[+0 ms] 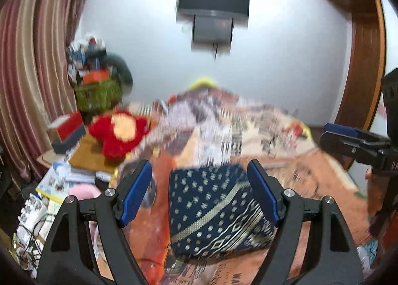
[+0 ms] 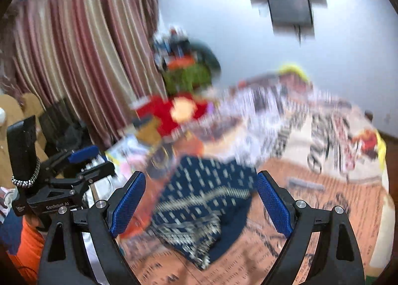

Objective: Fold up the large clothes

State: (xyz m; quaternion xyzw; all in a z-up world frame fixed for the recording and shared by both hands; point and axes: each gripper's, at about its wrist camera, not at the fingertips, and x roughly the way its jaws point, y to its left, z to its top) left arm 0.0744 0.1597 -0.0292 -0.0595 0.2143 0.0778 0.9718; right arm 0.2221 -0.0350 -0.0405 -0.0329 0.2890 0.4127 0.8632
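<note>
Step in hand, as judged: the fold looks finished. The navy patterned cloth (image 1: 219, 210) lies as a compact folded bundle on the bed (image 1: 323, 175), near edge, centre. Both frames are blurred.

Left gripper (image 1: 200, 190): jaws wide, nothing between the pads; the bundle sits below and beyond them, not touched. Right gripper (image 2: 201, 201): jaws wide too, empty, with the bundle beneath and apart.

Far left, a red soft toy (image 1: 117, 135) and clutter by the curtain (image 1: 32, 61).

Next move, likely: fetch another garment from the patterned heap (image 1: 199, 116) at the far end, or tidy the bundle.
</note>
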